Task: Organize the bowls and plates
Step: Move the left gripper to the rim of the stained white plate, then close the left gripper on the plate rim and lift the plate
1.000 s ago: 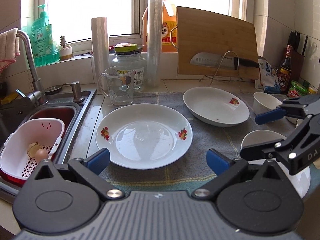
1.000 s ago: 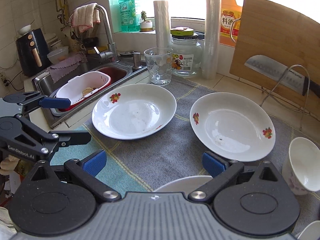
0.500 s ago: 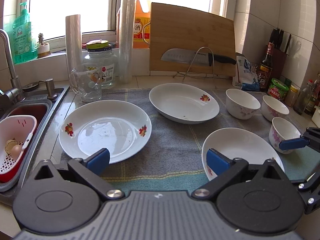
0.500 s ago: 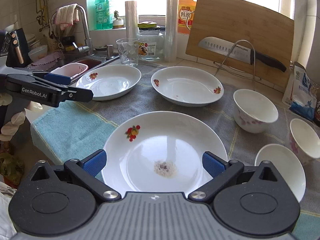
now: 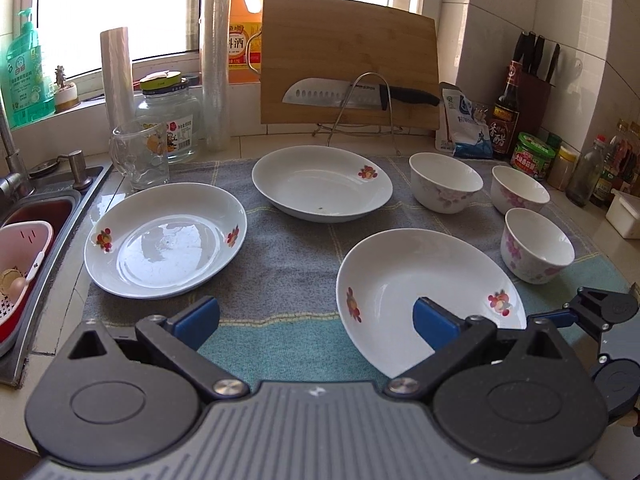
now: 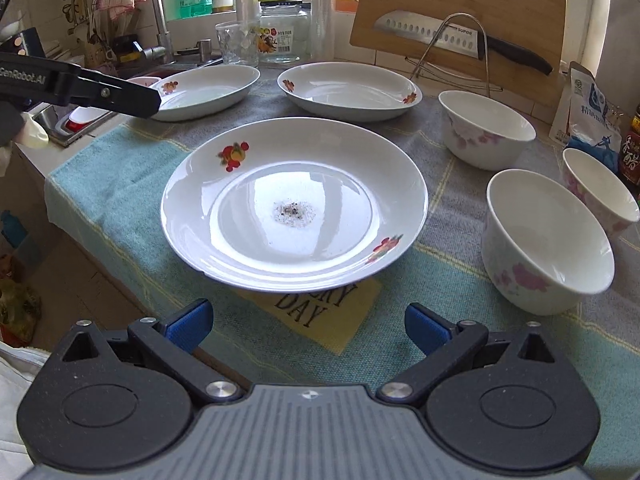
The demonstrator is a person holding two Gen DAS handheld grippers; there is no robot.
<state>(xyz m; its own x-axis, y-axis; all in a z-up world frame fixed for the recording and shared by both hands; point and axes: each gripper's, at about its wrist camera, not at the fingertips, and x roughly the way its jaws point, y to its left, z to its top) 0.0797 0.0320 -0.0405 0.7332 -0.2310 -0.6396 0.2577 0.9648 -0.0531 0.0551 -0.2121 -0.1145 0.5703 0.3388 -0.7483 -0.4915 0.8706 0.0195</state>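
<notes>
We've got both the left gripper (image 5: pixel 316 318) and right gripper (image 6: pixel 306 324) spread wide, grabbing nothing, with the speckled plate (image 6: pixel 294 204) mid-frame.

White plates (image 6: pixel 294 204) carry red-orange fruit prints; white bowls (image 6: pixel 546 242) wear pink blossoms. The cloth (image 5: pixel 288 248) is grey with teal and pale yellow stripes.
</notes>
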